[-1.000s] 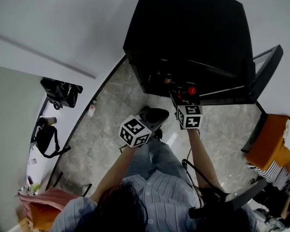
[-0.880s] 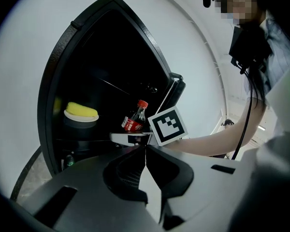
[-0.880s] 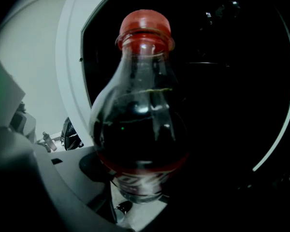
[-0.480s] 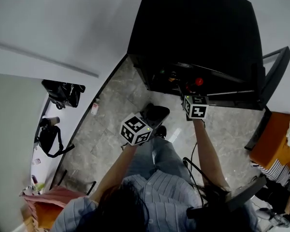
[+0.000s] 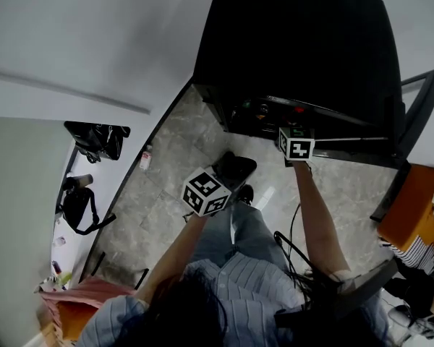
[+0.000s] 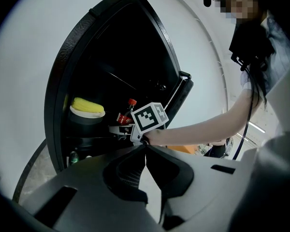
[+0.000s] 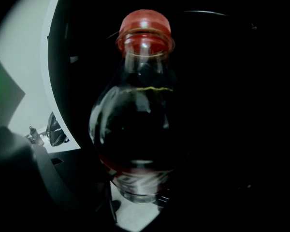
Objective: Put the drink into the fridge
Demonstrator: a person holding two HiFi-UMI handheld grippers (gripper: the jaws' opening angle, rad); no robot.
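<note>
Jaws of right gripper point(image 5: 294, 130) pinched upright clear plastic bottle of dark drink with red cap point(image 7: 140, 129), inside opening of black fridge point(image 5: 296, 42) at 12 o'clock. Jaws of left gripper point(image 6: 145, 150) pressed together, empty, at 7 o'clock of right gripper.

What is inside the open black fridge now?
A yellow item on a white dish, and the red-capped bottle held by the right gripper. Further in, it is too dark to see.
</note>
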